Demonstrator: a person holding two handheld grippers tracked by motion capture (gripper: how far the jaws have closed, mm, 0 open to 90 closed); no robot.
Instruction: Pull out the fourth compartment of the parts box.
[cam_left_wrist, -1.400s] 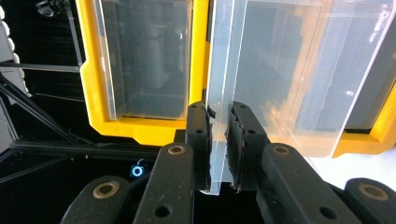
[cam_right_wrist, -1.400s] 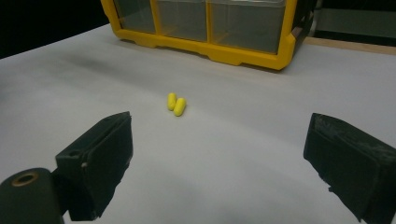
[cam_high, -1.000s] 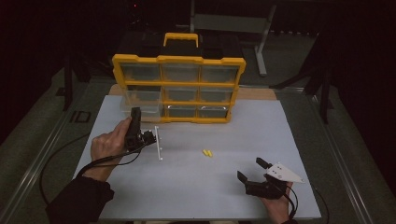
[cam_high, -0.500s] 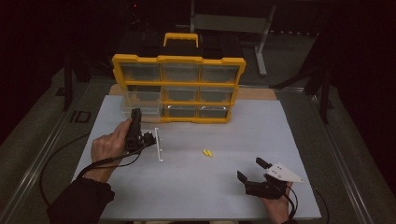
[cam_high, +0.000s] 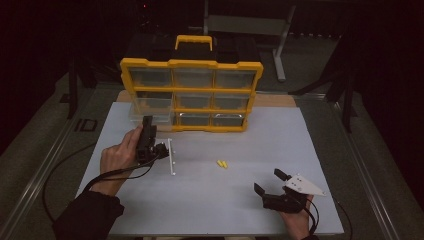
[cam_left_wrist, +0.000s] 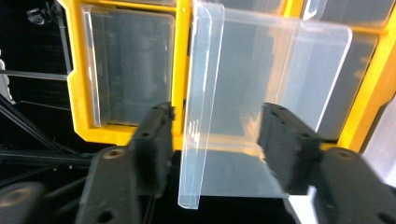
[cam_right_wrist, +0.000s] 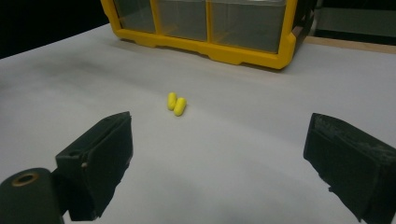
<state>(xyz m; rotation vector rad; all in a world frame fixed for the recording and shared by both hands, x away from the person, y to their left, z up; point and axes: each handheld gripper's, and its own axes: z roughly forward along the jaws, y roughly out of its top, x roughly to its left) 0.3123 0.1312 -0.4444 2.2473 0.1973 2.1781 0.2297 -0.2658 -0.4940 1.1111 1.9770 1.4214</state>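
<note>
The yellow plastic organiser case with clear drawers (cam_high: 191, 95) stands upright at the twelve o'clock end of the white table top (cam_high: 310, 165). The left gripper (cam_high: 159, 148), held in a hand at about nine o'clock, has its jaws apart around a transparent plastic drawer (cam_left_wrist: 261, 93) that sits in front of the case; the left gripper view shows one thin clear wall standing between the jaws with a gap on each side, so it is straddled, not clamped. Whether that drawer is fully free of its slot cannot be told. Two small yellow capsule-shaped pieces (cam_high: 221, 163) lie side by side, touching, near the table's centre, well apart from both tools. The right gripper (cam_high: 270, 182) rests at five o'clock, jaws wide apart and empty, pointed toward the pieces (cam_right_wrist: 176, 104). In my judgement the work is at an early stage: a drawer is out, the pieces are not yet picked up, and stowing remains.
</note>
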